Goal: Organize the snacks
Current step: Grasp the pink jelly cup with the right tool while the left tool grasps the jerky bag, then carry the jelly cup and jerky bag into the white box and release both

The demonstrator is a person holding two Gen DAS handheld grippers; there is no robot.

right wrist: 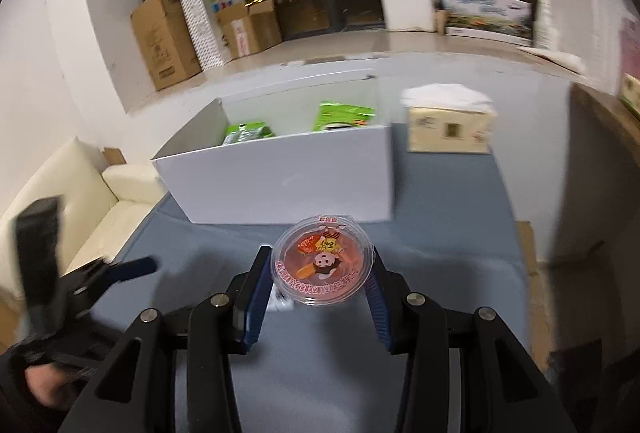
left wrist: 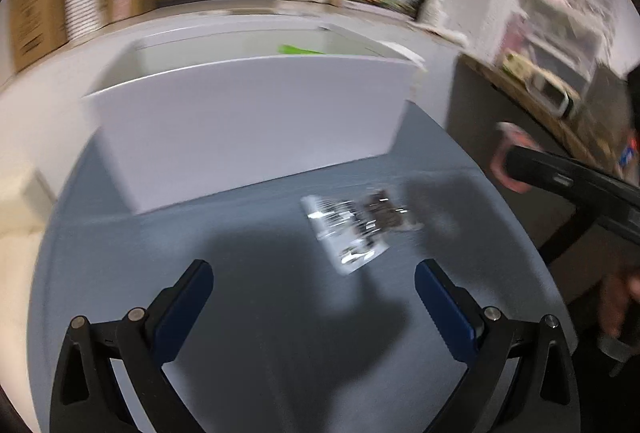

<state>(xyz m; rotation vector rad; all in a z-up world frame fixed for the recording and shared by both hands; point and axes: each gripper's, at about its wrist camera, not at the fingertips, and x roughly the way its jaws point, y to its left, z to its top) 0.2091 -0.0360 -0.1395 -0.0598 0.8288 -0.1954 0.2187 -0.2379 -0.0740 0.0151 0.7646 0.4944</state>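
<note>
Blue-grey tabletop (right wrist: 440, 253) fills the frame, the open white rectangular box (right wrist: 280, 173) at centre with green packets inside. Right tool (right wrist: 323, 275) grips the round clear-lidded pink jelly cup (right wrist: 323, 261), low centre. Left tool (left wrist: 314, 283) gapes wide, empty, below the crinkly silver snack packet (left wrist: 348, 229). That smooth cup could slip out sideways.

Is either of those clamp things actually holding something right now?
Right hand-held gripper clamps a round jelly cup by its sides. Left hand-held gripper holds nothing.
</note>
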